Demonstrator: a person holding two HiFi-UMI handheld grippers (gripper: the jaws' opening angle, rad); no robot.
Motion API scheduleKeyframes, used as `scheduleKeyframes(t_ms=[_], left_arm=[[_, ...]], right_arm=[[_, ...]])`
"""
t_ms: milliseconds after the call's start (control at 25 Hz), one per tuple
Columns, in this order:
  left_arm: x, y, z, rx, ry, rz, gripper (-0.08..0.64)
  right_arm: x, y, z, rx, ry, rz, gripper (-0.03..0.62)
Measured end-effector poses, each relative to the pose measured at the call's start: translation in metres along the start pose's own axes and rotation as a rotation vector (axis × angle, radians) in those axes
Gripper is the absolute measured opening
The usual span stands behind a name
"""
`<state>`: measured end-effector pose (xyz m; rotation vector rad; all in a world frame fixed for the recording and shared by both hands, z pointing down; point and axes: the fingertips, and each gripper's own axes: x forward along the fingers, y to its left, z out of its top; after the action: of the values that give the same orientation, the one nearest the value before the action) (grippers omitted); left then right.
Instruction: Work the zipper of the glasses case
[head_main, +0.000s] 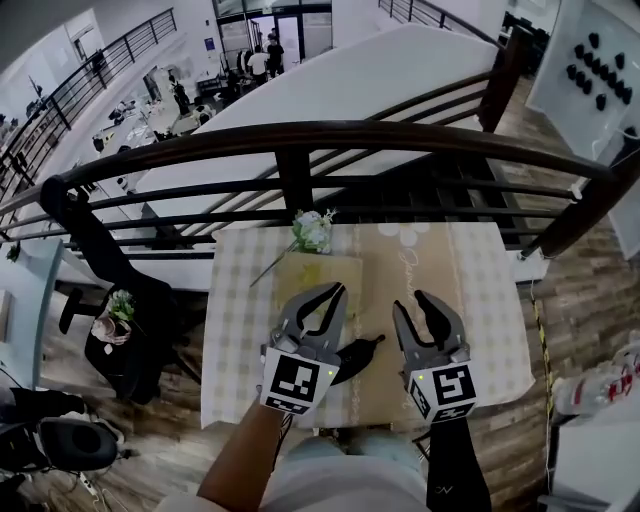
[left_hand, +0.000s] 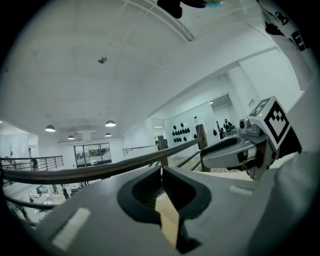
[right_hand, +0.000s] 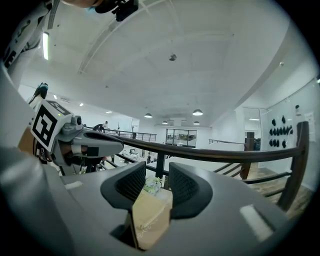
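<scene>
Plainly, left tongs (head_main: 335, 292) pinched together, empty; right tongs (head_main: 409, 300) narrowly parted; black glasses case (head_main: 357, 356) lies on table (head_main: 240, 330).

Bright even indoor light, round ceiling lamps (right_hand: 197, 112) glowing, strong fisheye curving, dark vignetted corners, nearest surfaces softly blurred

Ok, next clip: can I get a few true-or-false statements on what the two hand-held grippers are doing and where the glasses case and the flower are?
1. The left hand-held gripper is shut with nothing between its jaws. True.
2. The right hand-held gripper is clamped on the glasses case. False: its jaws stand apart and empty, and the case lies on the table.
3. In the head view the glasses case shows between the two grippers, near the table's near edge. True.
4. The flower lies right beside the case. False: it is at the table's far end, by the railing.
</scene>
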<state>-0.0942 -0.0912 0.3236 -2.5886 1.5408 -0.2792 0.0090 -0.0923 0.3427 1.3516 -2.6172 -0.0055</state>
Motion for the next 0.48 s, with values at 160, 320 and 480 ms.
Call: scheduleKeyframes(t_ms=[160,320,480], left_arm=[[0.008,0.0,-0.004,0.006,0.027,0.032,0.014],[0.017,-0.001,-0.014,0.001,0.071,0.064,0.014],[0.023,-0.003,-0.021,0.004,0.113,0.108,0.014]], right_arm=[[0.014,-0.009,0.002,0.003,-0.002,0.059,0.172],[0.027,-0.018,0.002,0.008,-0.001,0.118,0.172],[0.035,-0.028,-0.003,0.011,0.011,0.175,0.172]])
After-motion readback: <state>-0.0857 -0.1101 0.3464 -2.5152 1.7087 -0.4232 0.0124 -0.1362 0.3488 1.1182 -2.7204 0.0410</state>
